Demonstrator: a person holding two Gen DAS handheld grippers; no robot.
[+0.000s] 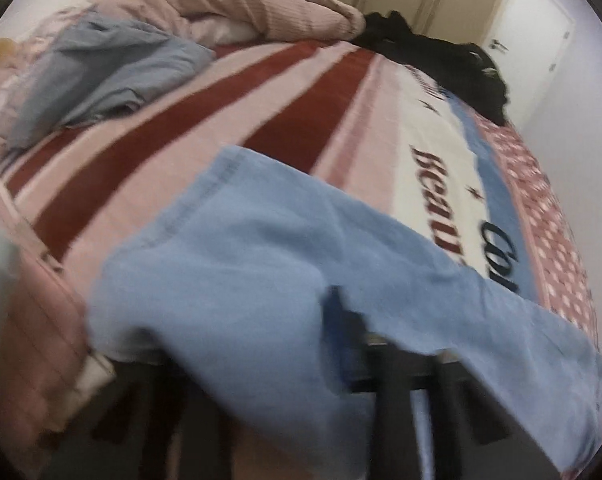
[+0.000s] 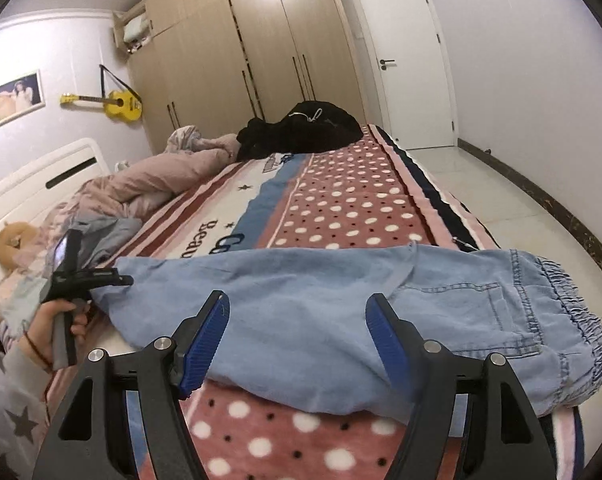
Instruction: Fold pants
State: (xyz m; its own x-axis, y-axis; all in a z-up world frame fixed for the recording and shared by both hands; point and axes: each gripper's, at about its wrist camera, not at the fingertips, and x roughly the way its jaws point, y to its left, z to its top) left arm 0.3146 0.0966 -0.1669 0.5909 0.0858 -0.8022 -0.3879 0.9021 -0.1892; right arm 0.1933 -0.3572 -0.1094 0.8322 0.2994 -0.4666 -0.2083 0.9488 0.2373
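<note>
Light blue denim pants lie across the near part of the bed, elastic waistband at the right, legs reaching left. My right gripper is open, its blue pads either side of the pants' middle, just above the cloth. My left gripper is at the leg end on the left, shut on the pants' leg. In the left wrist view the pants drape over the gripper and hide most of its fingers.
The bed carries a striped and polka-dot blanket. A crumpled blue-grey garment, a pink duvet and a black clothes pile lie farther back. The bed's right edge drops to a tiled floor.
</note>
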